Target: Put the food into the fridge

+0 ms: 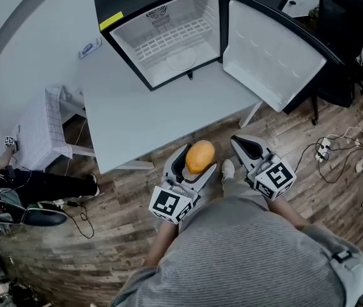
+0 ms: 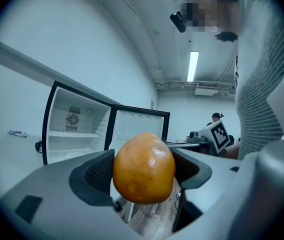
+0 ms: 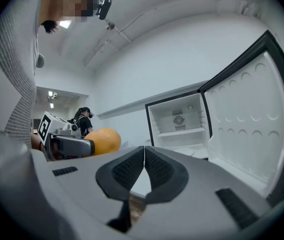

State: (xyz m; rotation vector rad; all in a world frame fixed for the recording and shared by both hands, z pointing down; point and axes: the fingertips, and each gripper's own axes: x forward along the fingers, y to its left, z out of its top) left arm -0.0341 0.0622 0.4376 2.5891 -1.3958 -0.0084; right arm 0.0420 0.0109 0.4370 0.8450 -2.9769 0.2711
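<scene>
An orange-yellow round fruit [image 1: 200, 157] sits between the jaws of my left gripper [image 1: 194, 160], which is shut on it; it fills the left gripper view as the fruit [image 2: 144, 168] pressed by both pads. My right gripper [image 1: 248, 148] is shut with nothing in it, its pads touching in the right gripper view [image 3: 144, 170]. The small fridge [image 1: 169, 40] stands on the white table [image 1: 143, 117] ahead, its door [image 1: 272, 55] swung open to the right. Its inside is white with a wire shelf and holds nothing I can see.
A white lattice stool [image 1: 41, 130] stands left of the table. A seated person's legs and shoes [image 1: 34, 190] are at the far left. Cables and a power strip [image 1: 325, 149] lie on the wood floor at right. A dark bag [image 1: 347, 18] sits behind the fridge door.
</scene>
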